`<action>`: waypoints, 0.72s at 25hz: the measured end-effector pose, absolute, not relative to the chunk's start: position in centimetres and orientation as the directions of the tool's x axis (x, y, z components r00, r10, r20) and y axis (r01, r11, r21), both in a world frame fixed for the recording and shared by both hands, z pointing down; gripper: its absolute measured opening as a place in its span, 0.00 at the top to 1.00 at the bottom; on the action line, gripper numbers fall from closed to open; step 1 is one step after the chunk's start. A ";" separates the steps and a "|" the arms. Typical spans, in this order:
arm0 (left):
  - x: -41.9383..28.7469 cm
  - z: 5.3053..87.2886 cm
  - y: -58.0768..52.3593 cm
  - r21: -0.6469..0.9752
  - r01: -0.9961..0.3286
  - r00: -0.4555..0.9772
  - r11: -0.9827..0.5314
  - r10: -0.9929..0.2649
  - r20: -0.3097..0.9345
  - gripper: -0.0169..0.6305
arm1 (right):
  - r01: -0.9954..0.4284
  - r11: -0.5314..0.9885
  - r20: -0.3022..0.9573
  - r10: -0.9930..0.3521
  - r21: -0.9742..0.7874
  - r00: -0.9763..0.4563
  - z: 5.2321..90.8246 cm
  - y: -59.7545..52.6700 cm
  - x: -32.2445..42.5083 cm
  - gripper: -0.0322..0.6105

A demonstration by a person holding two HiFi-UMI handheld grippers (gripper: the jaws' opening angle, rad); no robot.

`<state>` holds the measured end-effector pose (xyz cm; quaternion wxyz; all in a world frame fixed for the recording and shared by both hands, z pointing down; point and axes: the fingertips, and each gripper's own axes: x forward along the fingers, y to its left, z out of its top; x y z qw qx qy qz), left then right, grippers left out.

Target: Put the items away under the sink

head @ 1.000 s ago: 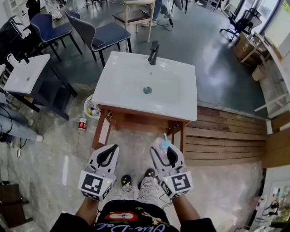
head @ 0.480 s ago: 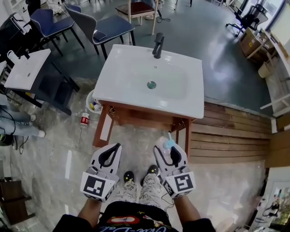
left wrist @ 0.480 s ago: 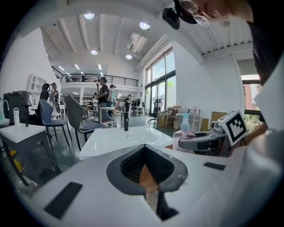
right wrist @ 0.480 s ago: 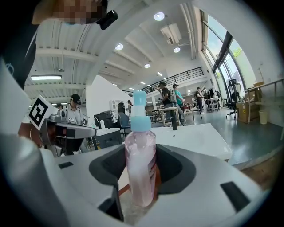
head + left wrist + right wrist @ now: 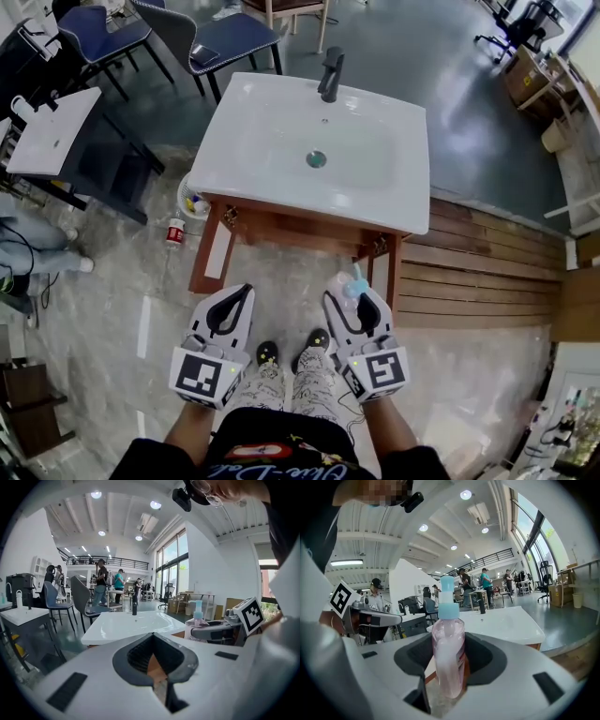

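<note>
White ceramic fills the upper middle of the head view: the sink [image 5: 272, 141], with a dark tap [image 5: 330, 73] at its back edge, sits on a wooden stand [image 5: 300, 234]. Both grippers hang in front of the stand's front edge, above the floor. The left gripper [image 5: 242, 294] is empty. The right gripper [image 5: 345, 298] carries a clear soap bottle [image 5: 343, 285] with a pale blue pump, near the stand's front right corner. A small bottle [image 5: 172, 232] and a basket [image 5: 191, 201] wait on the floor by the stand's left side.

Compared with a second ago, the sink has slid up the picture and both grippers sit a little lower. I read that as me starting to get down towards the space below the basin. The bottle is not under the sink yet.

In the left gripper view, the fingers meet at their tips and nothing is between them. The sink lies ahead, with the bottle off to the right.

In the right gripper view, the bottle stands upright with pink liquid inside, and the fingers are spread wide and clasped around its body. The grip looks unchanged, so the bottle is ready to go in.
</note>
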<state>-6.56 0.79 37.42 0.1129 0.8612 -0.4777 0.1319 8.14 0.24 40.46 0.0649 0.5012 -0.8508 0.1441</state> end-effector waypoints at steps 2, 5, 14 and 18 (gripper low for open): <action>-6.5 37.9 0.7 0.080 -0.855 0.505 -0.512 -0.791 0.346 0.96 | -0.871 0.456 0.258 -0.833 -0.184 -0.490 40.7 0.1 8.3 0.63; -6.3 38.6 0.3 0.083 -0.853 0.510 -0.515 -0.790 0.340 0.96 | -0.873 0.451 0.260 -0.834 -0.186 -0.486 41.1 -0.3 8.5 0.63; -5.3 40.5 -0.5 0.094 -0.837 0.534 -0.539 -0.769 0.350 0.96 | -0.883 0.437 0.270 -0.841 -0.172 -0.469 42.5 -0.7 9.7 0.63; -5.0 41.3 -0.8 0.088 -0.834 0.537 -0.544 -0.764 0.358 0.96 | -0.888 0.414 0.269 -0.848 -0.200 -0.457 43.0 -1.1 10.4 0.63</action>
